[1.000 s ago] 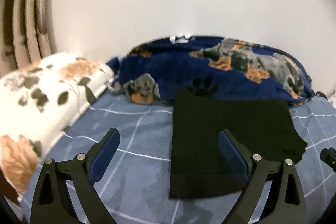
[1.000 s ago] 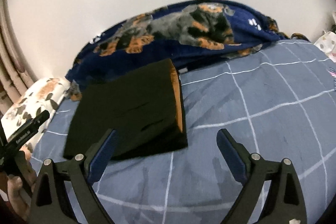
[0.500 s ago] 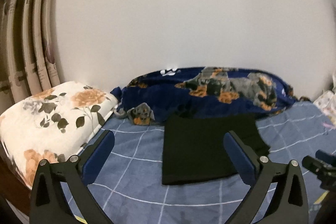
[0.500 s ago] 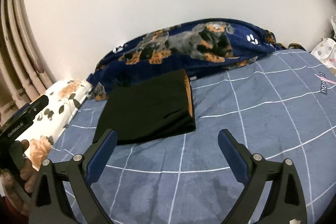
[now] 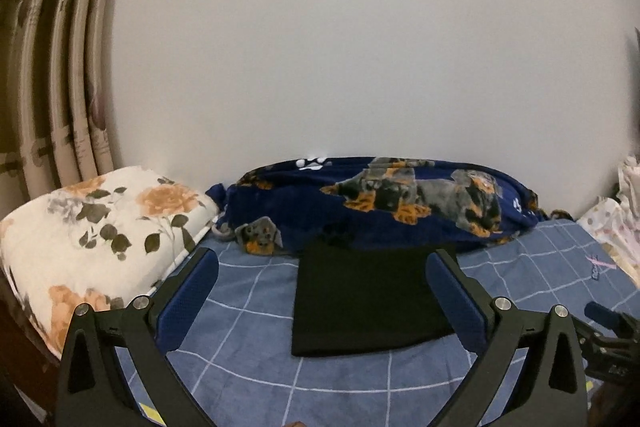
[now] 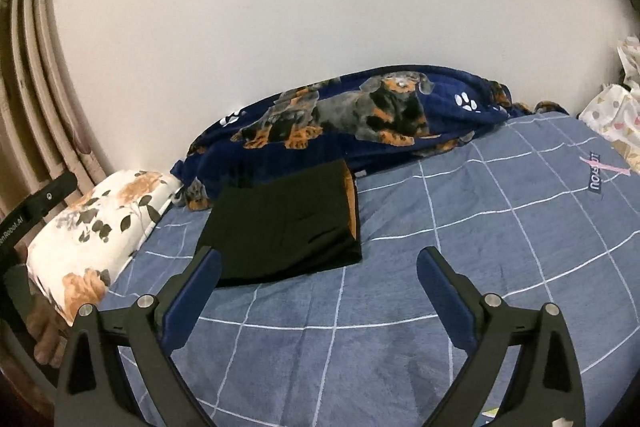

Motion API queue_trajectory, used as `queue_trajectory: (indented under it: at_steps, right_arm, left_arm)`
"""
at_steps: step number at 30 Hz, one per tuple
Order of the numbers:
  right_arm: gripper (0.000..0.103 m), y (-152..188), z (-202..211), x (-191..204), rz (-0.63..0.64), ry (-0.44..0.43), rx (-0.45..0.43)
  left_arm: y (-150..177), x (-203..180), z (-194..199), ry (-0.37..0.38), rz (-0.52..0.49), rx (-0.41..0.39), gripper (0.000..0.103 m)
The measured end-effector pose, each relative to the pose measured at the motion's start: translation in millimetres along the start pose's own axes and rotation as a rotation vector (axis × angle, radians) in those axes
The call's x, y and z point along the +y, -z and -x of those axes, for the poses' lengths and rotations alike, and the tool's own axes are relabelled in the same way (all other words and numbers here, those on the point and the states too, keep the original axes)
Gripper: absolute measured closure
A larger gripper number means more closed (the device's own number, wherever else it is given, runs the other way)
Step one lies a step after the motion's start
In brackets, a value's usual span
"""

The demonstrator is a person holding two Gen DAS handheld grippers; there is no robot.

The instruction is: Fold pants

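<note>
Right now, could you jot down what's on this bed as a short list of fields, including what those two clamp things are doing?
pants: black pants, folded into a flat rectangle, lying on the sheet
sheet: blue sheet with white grid lines
blanket: navy dog-print blanket, bunched along the wall behind the pants
pillow: floral pillow, left of the pants
left hand-held gripper: open, holding nothing
right hand-held gripper: open, holding nothing
fold: looks finished
</note>
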State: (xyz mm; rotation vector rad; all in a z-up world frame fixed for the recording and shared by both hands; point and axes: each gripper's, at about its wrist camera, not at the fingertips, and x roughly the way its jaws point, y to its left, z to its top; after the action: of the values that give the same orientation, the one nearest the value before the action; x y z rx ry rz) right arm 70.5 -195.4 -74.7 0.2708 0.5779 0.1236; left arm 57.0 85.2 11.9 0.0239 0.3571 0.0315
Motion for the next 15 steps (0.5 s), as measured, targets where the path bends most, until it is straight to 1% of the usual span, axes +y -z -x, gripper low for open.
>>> queue_trajectory:
  at_steps: [4, 8, 15]
  right_arm:
    - [0.005, 2.3, 7.1, 7.1, 0.029, 0.003, -0.010]
    - [0.005, 3.7, 12.7, 9.8, 0.044, 0.004, -0.018]
    - [0.004, 6.2, 13.9, 8.1, 0.046, 0.013, -0.008]
  left_arm:
    - [0.7, -8.0, 11.5, 0.006, -0.031, -0.024, 0.000]
    - [1.7, -14.4, 22.8, 0.024, -0.040, -0.046, 0.000]
    - [4.7, -23.7, 31.5, 0.066, -0.049, -0.044, 0.000]
